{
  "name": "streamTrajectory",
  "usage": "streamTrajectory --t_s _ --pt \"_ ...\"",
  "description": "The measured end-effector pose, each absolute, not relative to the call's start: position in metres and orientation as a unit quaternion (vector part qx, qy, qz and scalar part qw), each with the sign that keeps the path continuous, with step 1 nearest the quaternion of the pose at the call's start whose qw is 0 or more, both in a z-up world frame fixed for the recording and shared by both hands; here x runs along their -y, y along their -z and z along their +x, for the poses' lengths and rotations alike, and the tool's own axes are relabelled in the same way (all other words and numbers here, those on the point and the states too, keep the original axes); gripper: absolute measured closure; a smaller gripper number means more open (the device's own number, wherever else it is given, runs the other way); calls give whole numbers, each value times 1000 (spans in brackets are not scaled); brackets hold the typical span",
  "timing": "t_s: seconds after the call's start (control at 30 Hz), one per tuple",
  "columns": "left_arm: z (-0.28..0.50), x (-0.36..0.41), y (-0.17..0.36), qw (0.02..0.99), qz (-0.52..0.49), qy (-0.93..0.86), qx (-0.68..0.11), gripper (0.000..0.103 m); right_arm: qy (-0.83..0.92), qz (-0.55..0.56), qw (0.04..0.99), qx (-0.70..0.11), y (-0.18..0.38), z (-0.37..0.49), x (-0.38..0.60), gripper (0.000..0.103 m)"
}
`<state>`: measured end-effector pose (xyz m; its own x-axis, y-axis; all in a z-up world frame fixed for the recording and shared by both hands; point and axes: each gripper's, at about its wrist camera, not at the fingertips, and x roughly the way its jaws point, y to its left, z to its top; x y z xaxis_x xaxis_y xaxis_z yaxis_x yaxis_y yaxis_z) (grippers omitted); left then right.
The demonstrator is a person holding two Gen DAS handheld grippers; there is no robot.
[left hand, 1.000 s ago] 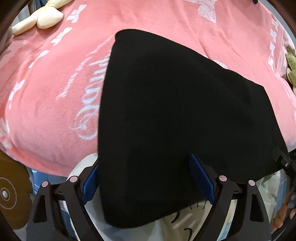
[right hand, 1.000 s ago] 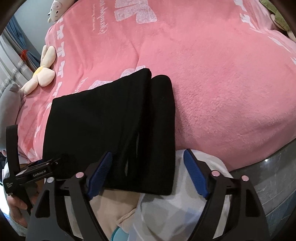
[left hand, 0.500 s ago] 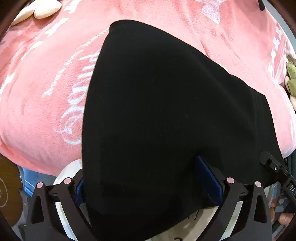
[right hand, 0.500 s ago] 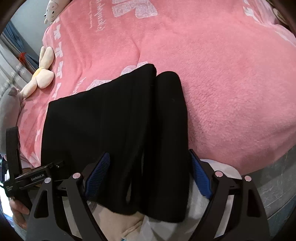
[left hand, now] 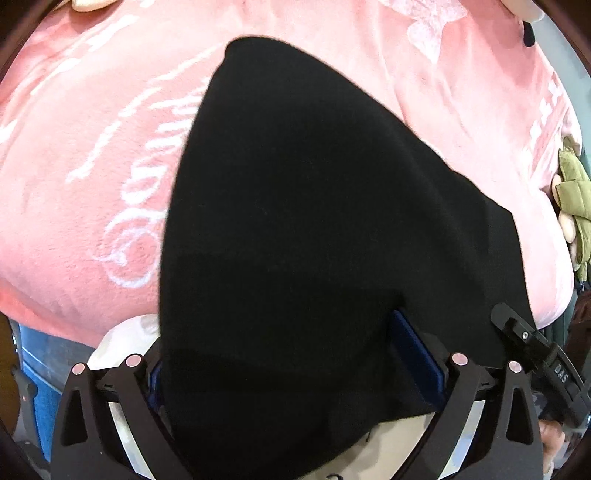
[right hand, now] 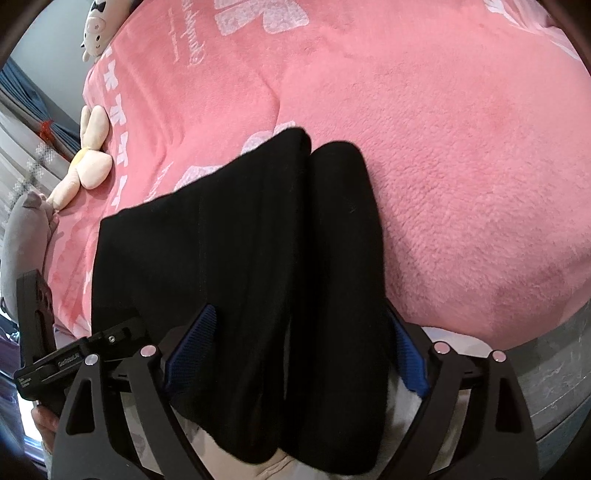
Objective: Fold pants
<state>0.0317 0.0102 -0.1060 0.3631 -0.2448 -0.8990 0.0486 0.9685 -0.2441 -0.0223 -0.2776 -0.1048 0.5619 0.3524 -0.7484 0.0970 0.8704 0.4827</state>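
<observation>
The black pants [left hand: 314, 206] lie folded on the pink blanket [left hand: 92, 140], their near edge hanging over the bed's front side. My left gripper [left hand: 295, 354] is open, its blue pads on either side of the near left end of the cloth. My right gripper [right hand: 299, 350] is open too, its blue pads [right hand: 192, 343] straddling the near right end of the pants [right hand: 240, 251], where two rolled folds lie side by side. Neither gripper pinches the fabric. Each gripper's black body shows at the edge of the other's view.
A cream plush toy [right hand: 88, 162] and a grey plush [right hand: 26, 236] lie at the blanket's left edge, a white plush [right hand: 98, 29] at the far left. A green plush [left hand: 576, 206] sits at the right. The grey bed frame [right hand: 554, 376] runs below the blanket.
Both grippers have moved forward over the near edge of the pants. The cloth now fills the space between each pair of fingers. The jaws stay open.
</observation>
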Motion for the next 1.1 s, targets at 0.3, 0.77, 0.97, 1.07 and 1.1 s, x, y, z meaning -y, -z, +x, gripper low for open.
streamTrajectory --t_s 0.3,0.77,0.97,1.07,1.1 --pt "19 -30 79 836 -122 79 -528 5 -68 180 893 -406 60 -31 279 29" --pt "9 -20 56 851 -91 68 -513 5 -108 65 883 -453 44 15 235 78" --pt "-12 -36 43 860 -71 57 -503 5 -91 109 888 -436 53 -3 250 74" --pt "-14 -40 50 855 -74 57 -510 5 -101 106 878 -456 66 4 247 77" --pt "-16 -40 51 854 -75 57 -512 5 -107 113 875 -459 72 6 247 82"
